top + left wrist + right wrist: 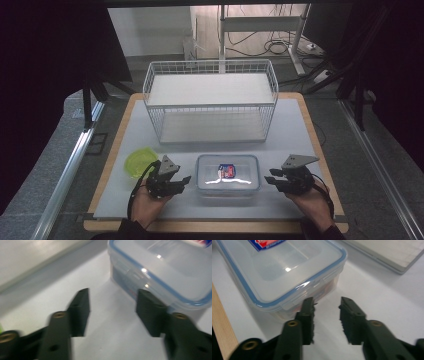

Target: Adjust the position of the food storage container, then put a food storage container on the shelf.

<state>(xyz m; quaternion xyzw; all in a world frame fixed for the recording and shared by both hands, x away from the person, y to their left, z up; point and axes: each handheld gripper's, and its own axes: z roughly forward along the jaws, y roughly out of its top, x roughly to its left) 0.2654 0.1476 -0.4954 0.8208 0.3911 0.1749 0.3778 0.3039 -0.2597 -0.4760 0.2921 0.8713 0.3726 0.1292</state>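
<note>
Clear plastic, blue-rimmed, the lidded box (228, 173) sits near the worktop's (290, 130) six-o'clock edge in the high view, with the left claw (186, 179) just off its nine-o'clock end, the right claw (270, 176) near its three-o'clock end, a green bowl (139, 162) beside the left hand and a white wire basket (210, 100) well apart at twelve. Left gripper view: spread jaws, nothing between, box corner (160, 272) at one o'clock over bare white surface. Right gripper view: jaws spread and empty, box (279, 272) at eleven o'clock, almost at the left jaw tip, wooden worktop edge (222, 325) at eight.
</note>
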